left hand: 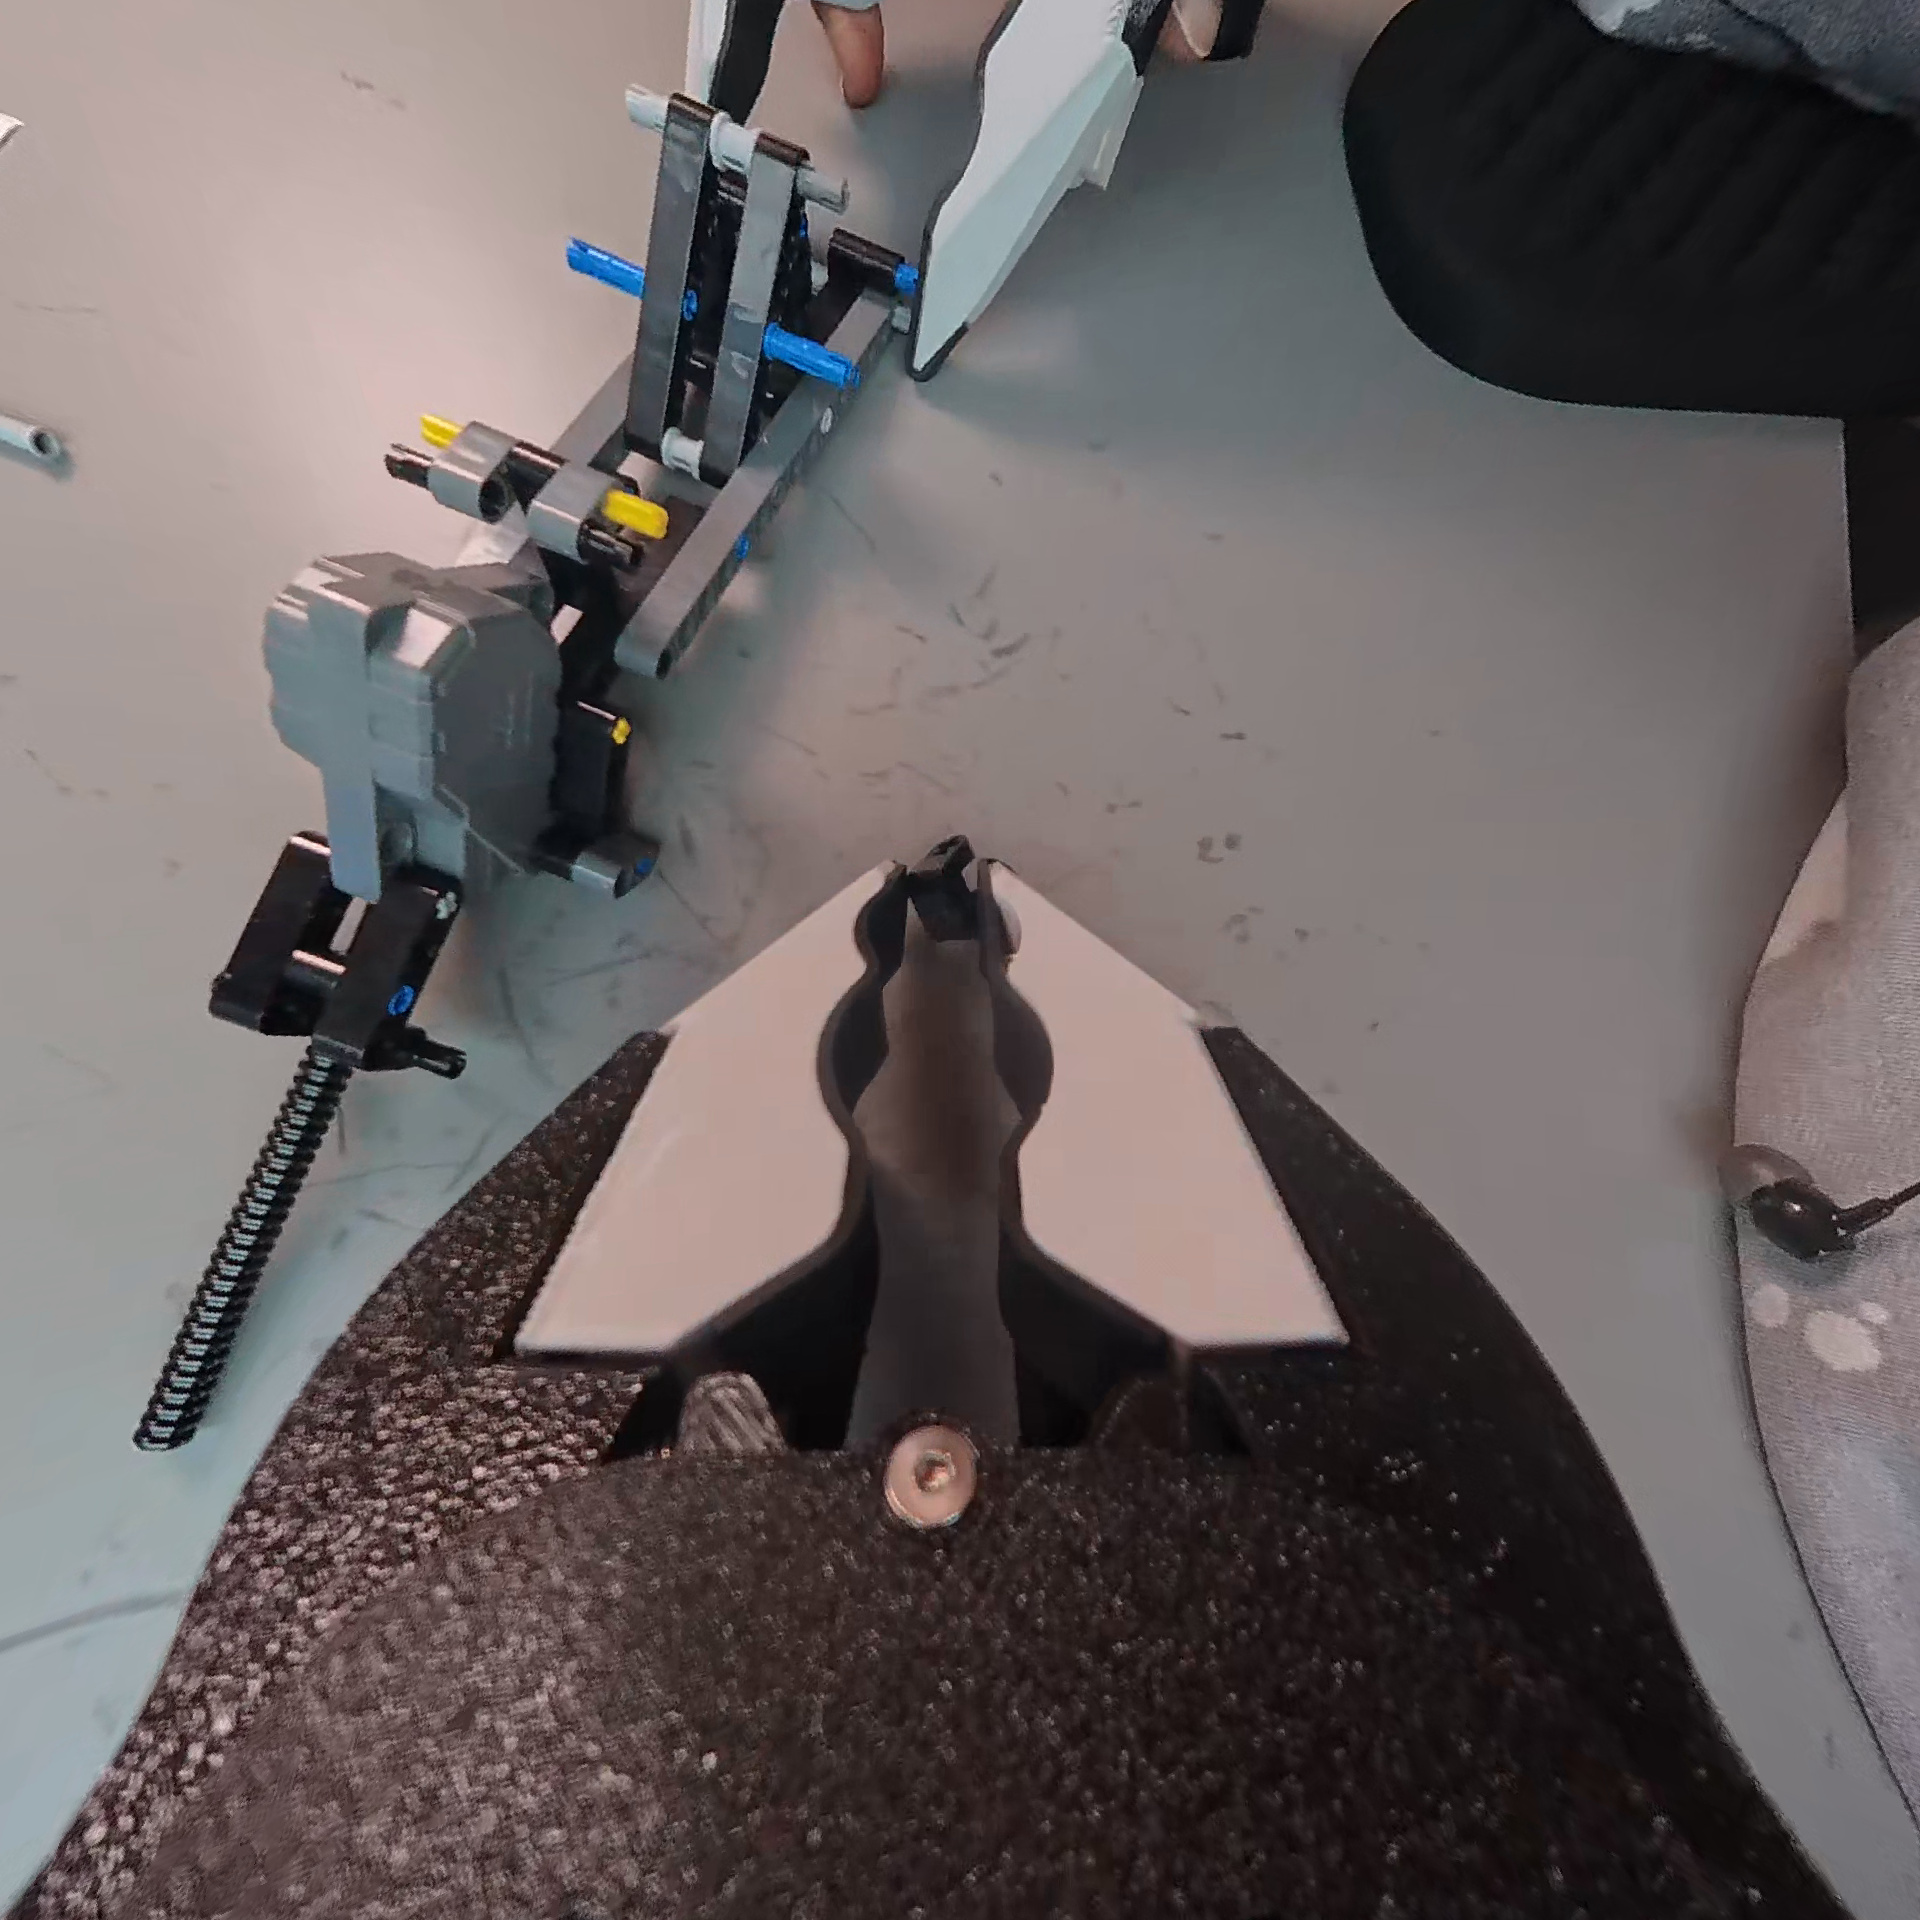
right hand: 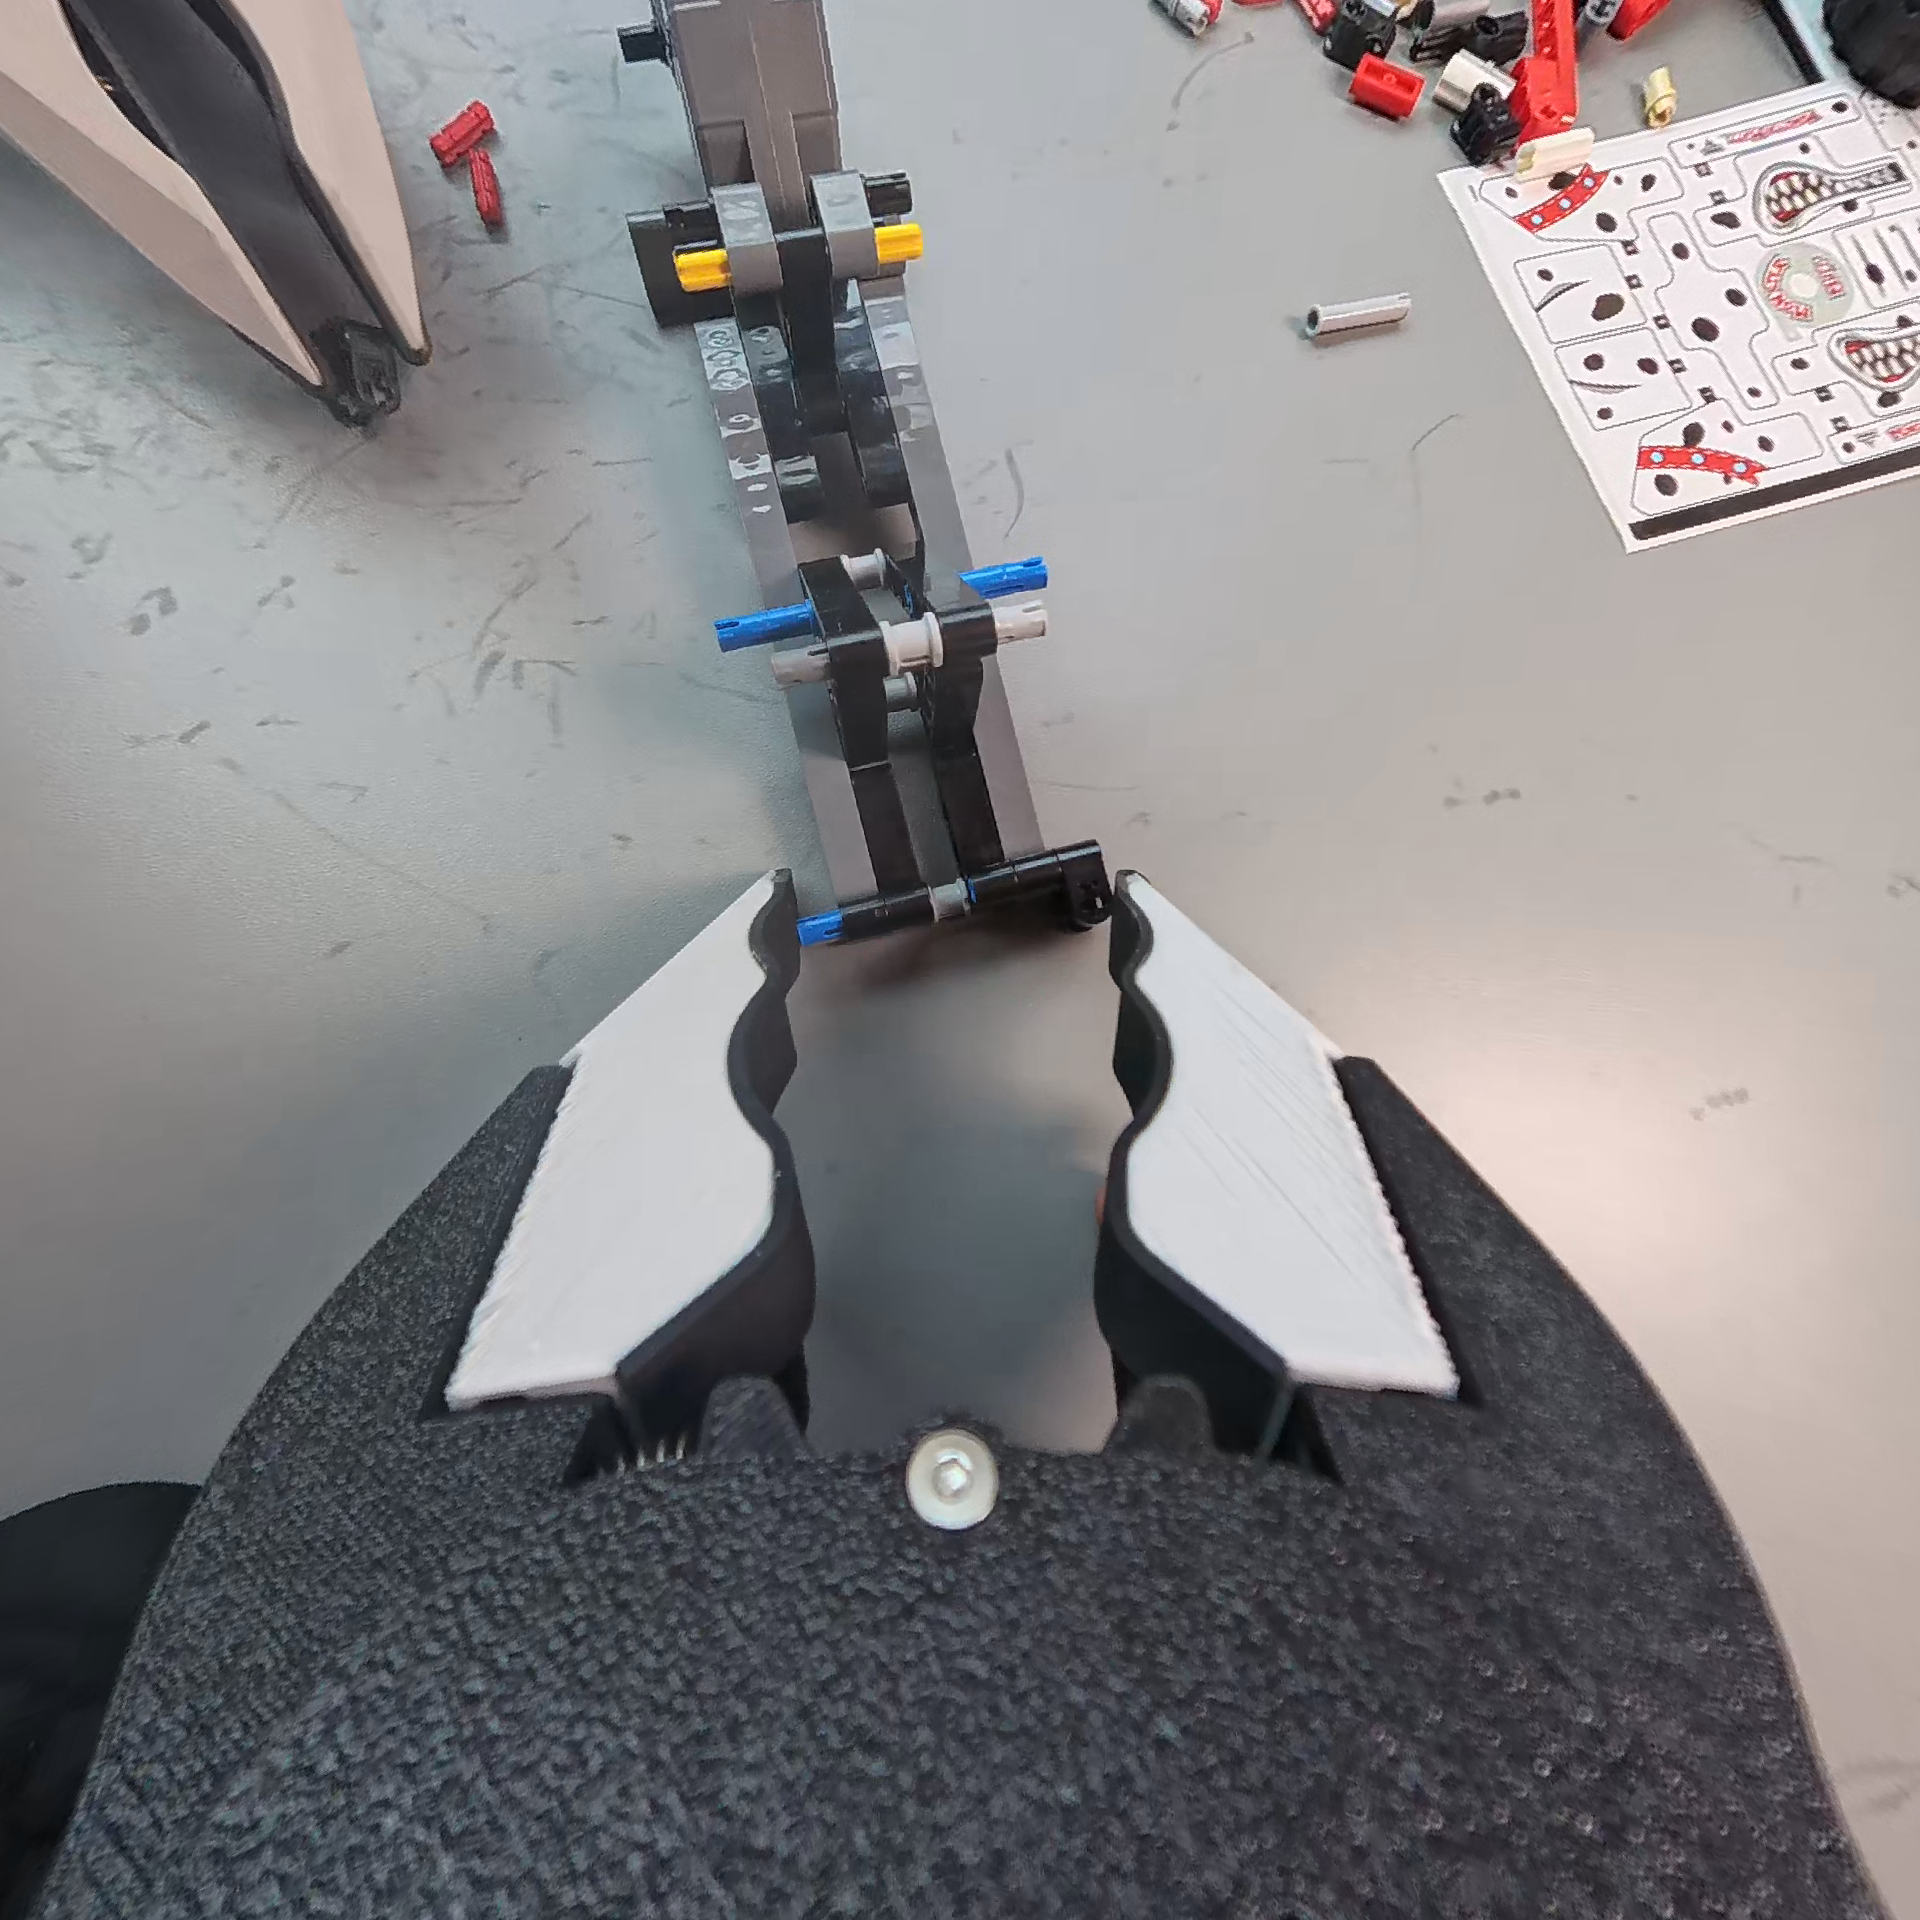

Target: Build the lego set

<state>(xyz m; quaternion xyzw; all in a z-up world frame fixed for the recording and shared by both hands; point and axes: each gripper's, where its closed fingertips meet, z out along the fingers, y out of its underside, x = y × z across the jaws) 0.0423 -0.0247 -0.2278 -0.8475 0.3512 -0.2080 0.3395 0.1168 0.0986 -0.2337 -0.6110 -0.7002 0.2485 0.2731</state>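
Right hand-held gripper (right hand: 945, 896): jaws wide, empty, straddling the near end of the lego chassis (right hand: 883, 665). The black cross axle (right hand: 956, 896) at that end sits just beyond and between its fingertips. The chassis lies flat on the grey tabletop (right hand: 1351, 935), long axis running straight away from the right gripper, so right is the nearer one. Left hand-held gripper (left hand: 951, 883): narrow, pinching a small black piece (left hand: 940, 894), probably a pin, standing off to the chassis's side.
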